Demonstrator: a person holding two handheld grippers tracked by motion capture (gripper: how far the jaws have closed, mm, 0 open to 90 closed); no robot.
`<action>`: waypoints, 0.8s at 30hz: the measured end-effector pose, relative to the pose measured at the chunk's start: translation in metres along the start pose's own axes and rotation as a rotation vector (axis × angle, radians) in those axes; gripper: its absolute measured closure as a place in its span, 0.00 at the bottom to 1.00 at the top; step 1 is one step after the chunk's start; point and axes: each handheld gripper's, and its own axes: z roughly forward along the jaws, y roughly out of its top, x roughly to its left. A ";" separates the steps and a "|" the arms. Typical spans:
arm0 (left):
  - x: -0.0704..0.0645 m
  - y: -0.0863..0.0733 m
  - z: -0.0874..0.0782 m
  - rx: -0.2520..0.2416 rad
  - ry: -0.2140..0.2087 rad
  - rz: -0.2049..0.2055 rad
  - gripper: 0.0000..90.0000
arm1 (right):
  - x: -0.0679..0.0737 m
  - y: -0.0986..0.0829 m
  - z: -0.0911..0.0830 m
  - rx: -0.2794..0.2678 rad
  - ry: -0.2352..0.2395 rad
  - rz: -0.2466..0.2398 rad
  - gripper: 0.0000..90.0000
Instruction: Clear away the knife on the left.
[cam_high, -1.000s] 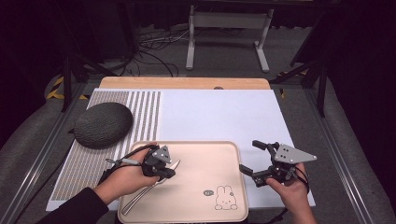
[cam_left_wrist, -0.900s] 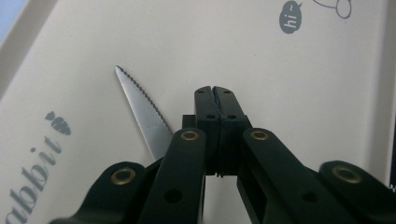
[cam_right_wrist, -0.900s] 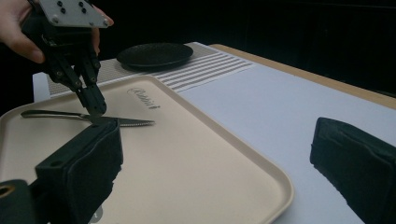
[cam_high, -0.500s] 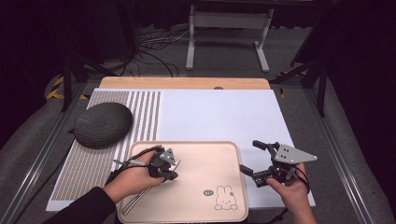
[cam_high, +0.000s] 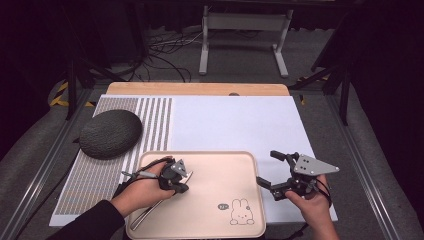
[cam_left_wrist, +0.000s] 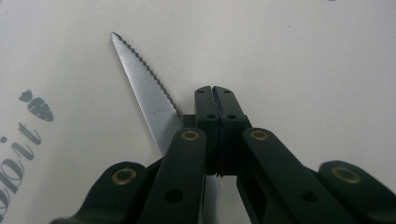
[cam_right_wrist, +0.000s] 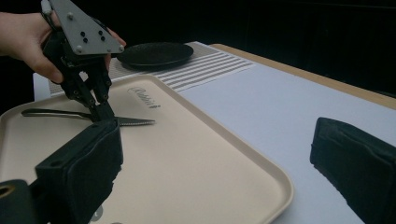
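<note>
Our left gripper (cam_high: 176, 179) has its two black jaws pressed together at the tips, which in the left gripper view (cam_left_wrist: 215, 100) meet with no gap; the serrated steel table knife (cam_left_wrist: 144, 93) runs underneath them, its blade emerging to one side, so we cannot tell whether the jaws pinch it or merely stand on it. In the right gripper view the same gripper (cam_right_wrist: 100, 109) points down onto the knife (cam_right_wrist: 84, 115) where blade meets handle. The knife lies flat in the left part of the beige rounded plastic tray with a rabbit drawing (cam_high: 250, 200), handle toward the near-left corner. Our right gripper (cam_high: 272, 175) hangs just off the tray's right edge with its jaws spread wide, holding nothing, over the white table mat (cam_high: 235, 120). Farther out, a dark grey woven round pad (cam_high: 110, 133) sits at the left on the striped part of the mat. We judge the risk to be a slip: a thin, flat blade offers little to grip, so lifting could let it pivot or drop back, and pressing down could skid the tray.
</note>
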 end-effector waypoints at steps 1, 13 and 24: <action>0.000 -0.001 0.000 0.001 -0.001 0.000 1.00 | 0.000 0.000 0.000 0.001 -0.001 0.000 0.04; 0.002 -0.008 -0.004 -0.002 0.002 -0.006 1.00 | 0.000 0.000 0.001 0.002 0.000 0.002 0.04; 0.005 -0.015 -0.007 -0.011 0.009 -0.016 1.00 | 0.001 -0.001 0.001 0.001 0.000 0.003 0.04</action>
